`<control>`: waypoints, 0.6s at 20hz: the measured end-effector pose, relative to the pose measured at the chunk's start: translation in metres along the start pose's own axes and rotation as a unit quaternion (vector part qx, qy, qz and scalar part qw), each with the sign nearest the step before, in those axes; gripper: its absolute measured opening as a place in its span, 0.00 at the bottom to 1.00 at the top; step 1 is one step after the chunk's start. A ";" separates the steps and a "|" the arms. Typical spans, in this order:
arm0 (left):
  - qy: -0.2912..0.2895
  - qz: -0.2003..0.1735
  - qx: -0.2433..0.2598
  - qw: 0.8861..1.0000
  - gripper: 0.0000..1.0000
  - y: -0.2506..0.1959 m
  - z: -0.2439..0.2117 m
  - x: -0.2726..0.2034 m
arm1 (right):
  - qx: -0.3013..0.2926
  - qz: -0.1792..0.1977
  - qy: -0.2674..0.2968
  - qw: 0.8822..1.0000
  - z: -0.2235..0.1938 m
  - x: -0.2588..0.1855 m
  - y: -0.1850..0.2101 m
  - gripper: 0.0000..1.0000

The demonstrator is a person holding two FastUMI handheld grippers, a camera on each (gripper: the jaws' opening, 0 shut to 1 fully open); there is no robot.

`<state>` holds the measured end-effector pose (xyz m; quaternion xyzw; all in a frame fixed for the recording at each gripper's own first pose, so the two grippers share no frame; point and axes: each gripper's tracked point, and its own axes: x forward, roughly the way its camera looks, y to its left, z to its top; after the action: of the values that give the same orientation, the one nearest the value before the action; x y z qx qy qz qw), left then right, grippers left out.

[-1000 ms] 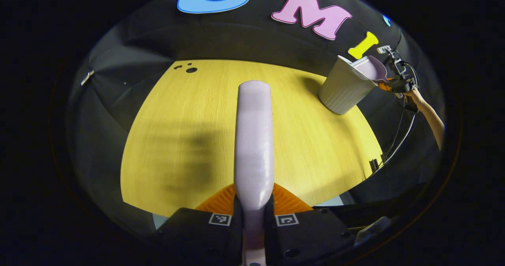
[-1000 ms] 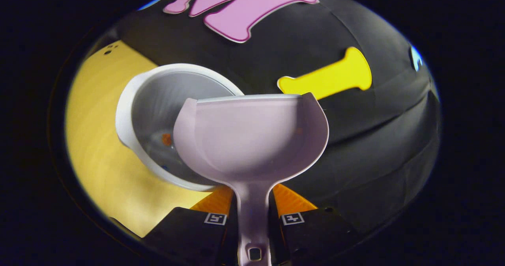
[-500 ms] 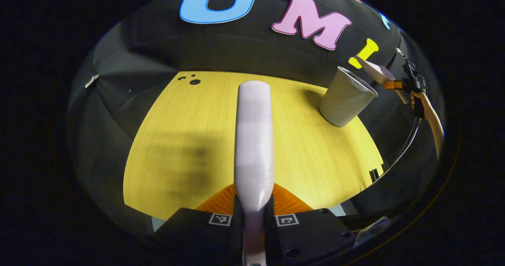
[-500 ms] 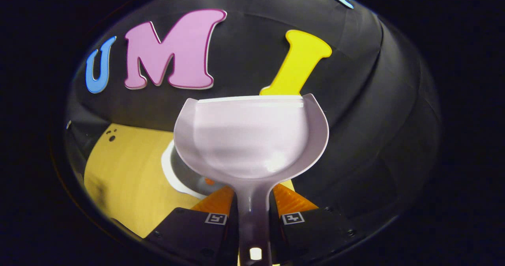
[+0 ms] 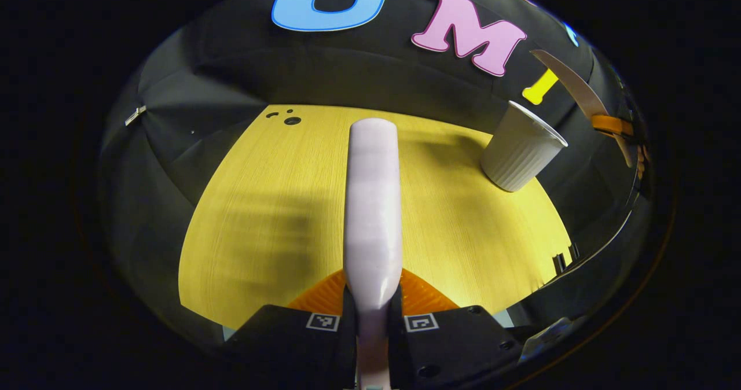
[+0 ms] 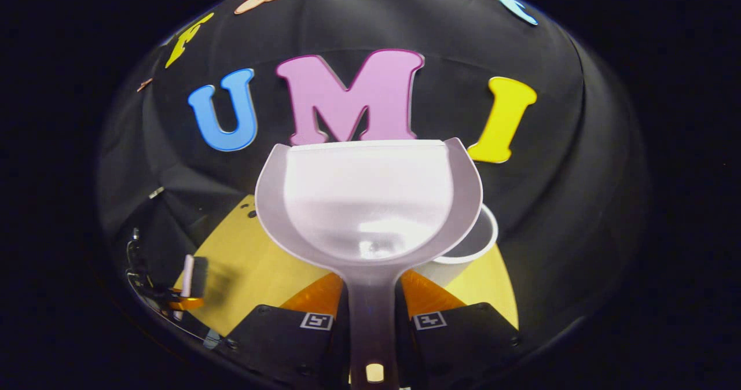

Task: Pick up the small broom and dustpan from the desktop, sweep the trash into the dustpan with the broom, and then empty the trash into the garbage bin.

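Yellow wood-grain counter [image 5: 278,205] spreads below both grippers. At its far right corner stands the pale ribbed garbage bin [image 5: 521,153], upright with its mouth open. In the right gripper view the lilac dustpan [image 6: 370,199] is held level above the counter, its scoop in front of the bin's rim; the right gripper [image 6: 370,320] has its fingers pressed on the dustpan's handle. In the left gripper view the left gripper [image 5: 370,320] has both fingers clamped on the lilac small broom [image 5: 372,205], which points forward over the middle of the counter, well apart from the bin.
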<state>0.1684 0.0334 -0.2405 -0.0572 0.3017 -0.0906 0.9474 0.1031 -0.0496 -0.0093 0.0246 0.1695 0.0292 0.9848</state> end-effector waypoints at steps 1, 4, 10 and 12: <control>0.002 0.002 0.001 1.000 0.26 0.003 0.000 0.003 | 0.005 0.017 0.015 1.000 -0.015 0.001 0.018 0.39; 0.007 0.010 -0.005 1.000 0.27 0.015 -0.005 0.012 | -0.008 0.040 0.055 0.998 -0.063 0.013 0.057 0.39; 0.051 0.031 -0.001 0.998 0.26 0.030 -0.028 0.039 | -0.002 0.050 0.172 0.984 -0.197 0.050 0.101 0.35; 0.077 0.040 0.003 0.996 0.26 0.030 -0.038 0.051 | -0.011 0.044 0.209 0.977 -0.236 0.065 0.100 0.35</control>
<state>0.1912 0.0503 -0.3051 -0.0351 0.3754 -0.0576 0.9244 0.0799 0.0635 -0.2473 0.0143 0.3697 0.0787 0.9257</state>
